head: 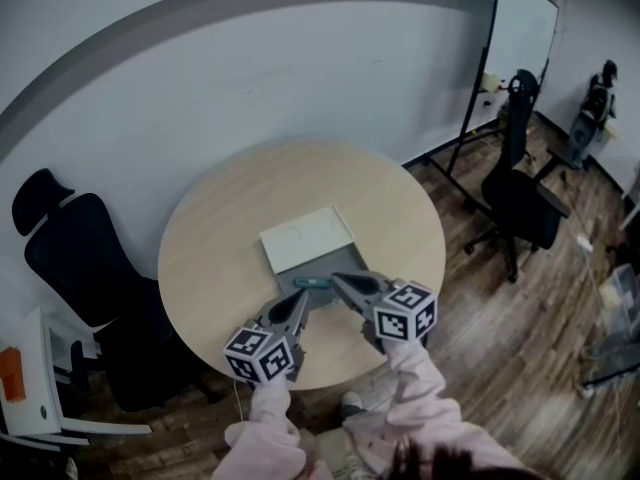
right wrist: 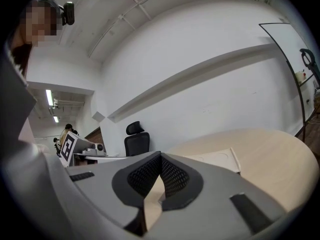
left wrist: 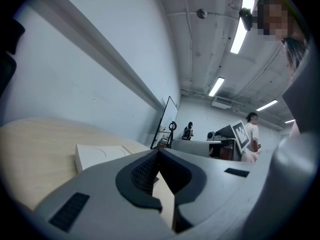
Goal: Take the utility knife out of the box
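Note:
A flat white box lies in the middle of the round wooden table, with a grey strip along its near side. At that near edge lies a small teal utility knife; I cannot tell whether it rests in the box or on the table. My left gripper points at it from just below, jaws shut and empty. My right gripper sits just right of the knife, also shut and empty. The left gripper view shows shut jaws with the box beyond; the right gripper view shows shut jaws and the box. Neither shows the knife.
A black office chair stands left of the table and another to the right. A whiteboard on a stand is at the back right. The wall runs close behind the table. A white shelf unit stands at the lower left.

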